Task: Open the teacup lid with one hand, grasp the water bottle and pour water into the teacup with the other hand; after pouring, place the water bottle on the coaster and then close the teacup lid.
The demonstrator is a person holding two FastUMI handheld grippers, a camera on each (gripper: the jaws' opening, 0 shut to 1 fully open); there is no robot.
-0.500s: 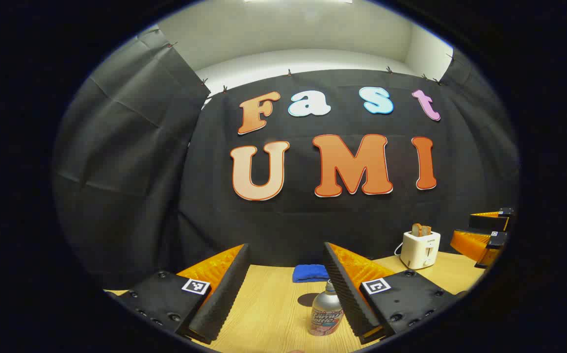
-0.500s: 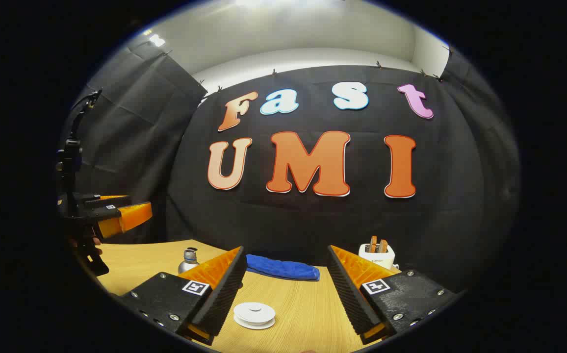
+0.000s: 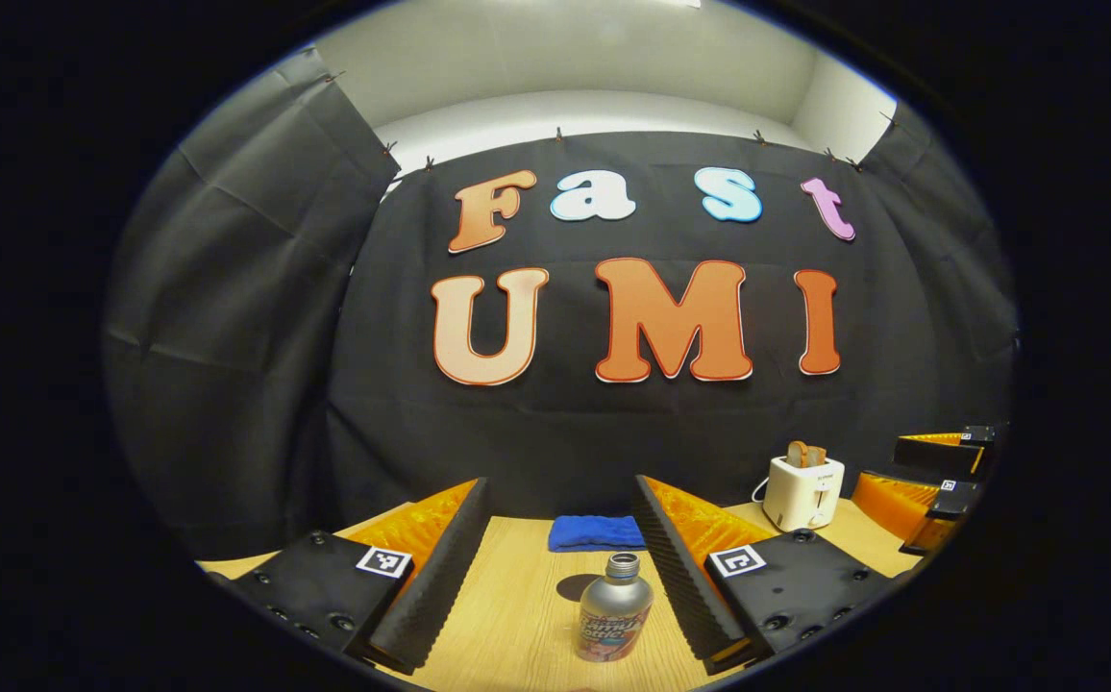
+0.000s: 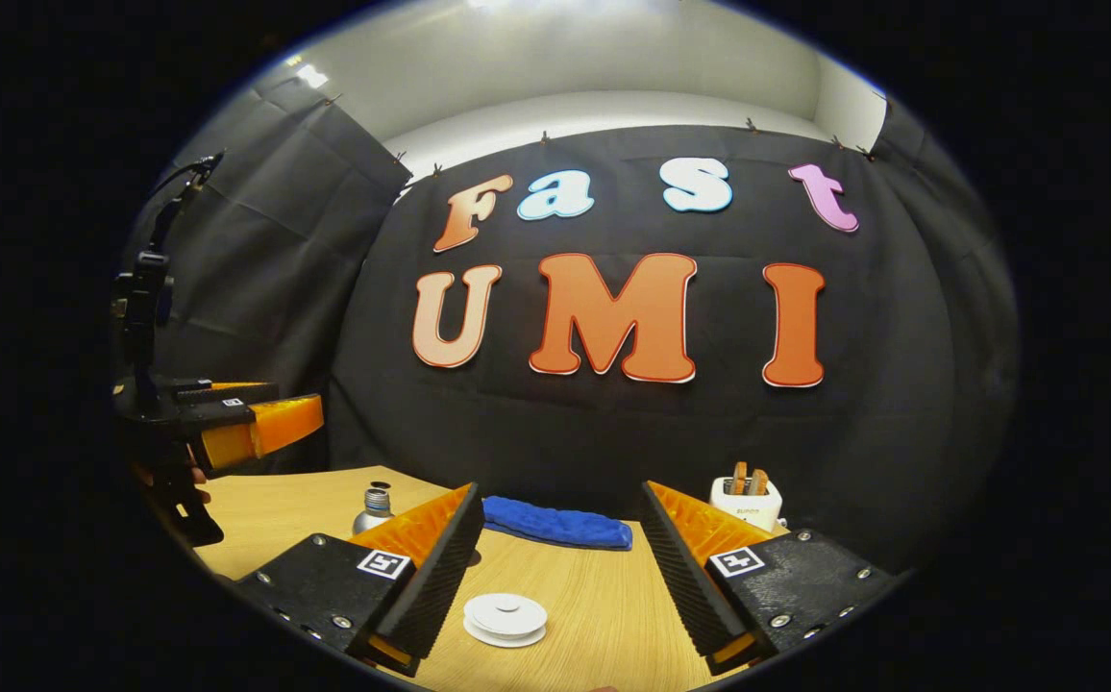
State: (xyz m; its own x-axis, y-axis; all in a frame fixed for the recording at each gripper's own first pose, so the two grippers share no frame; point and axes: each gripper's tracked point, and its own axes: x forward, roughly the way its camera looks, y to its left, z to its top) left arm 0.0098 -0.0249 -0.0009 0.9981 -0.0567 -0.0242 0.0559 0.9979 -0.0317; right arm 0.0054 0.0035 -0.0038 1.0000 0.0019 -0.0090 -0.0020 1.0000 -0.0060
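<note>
A silver water bottle point(image 3: 615, 615) with an uncapped neck stands on the wooden table point(image 3: 517, 596), just ahead of my left gripper point(image 3: 561, 481) and between the lines of its fingers, nearer the right one. That gripper is open and holds nothing. In the right gripper view a white lidded teacup point(image 4: 506, 618) sits low between the fingers of my right gripper point(image 4: 560, 488), which is open and not touching it. The bottle point(image 4: 375, 509) peeks out behind its left finger. The left gripper point(image 4: 291, 408), held by a hand, hovers at the far left.
A folded blue cloth point(image 3: 596, 531) lies at the back of the table against the wall. A white toaster point(image 3: 803, 490) with bread in it stands at the back right. The right gripper point(image 3: 880, 463) juts in at the right edge of the left gripper view.
In the left gripper view the bottle has slid left and now sits more between the fingers. The right gripper view has barely shifted; the teacup stays between its fingers.
</note>
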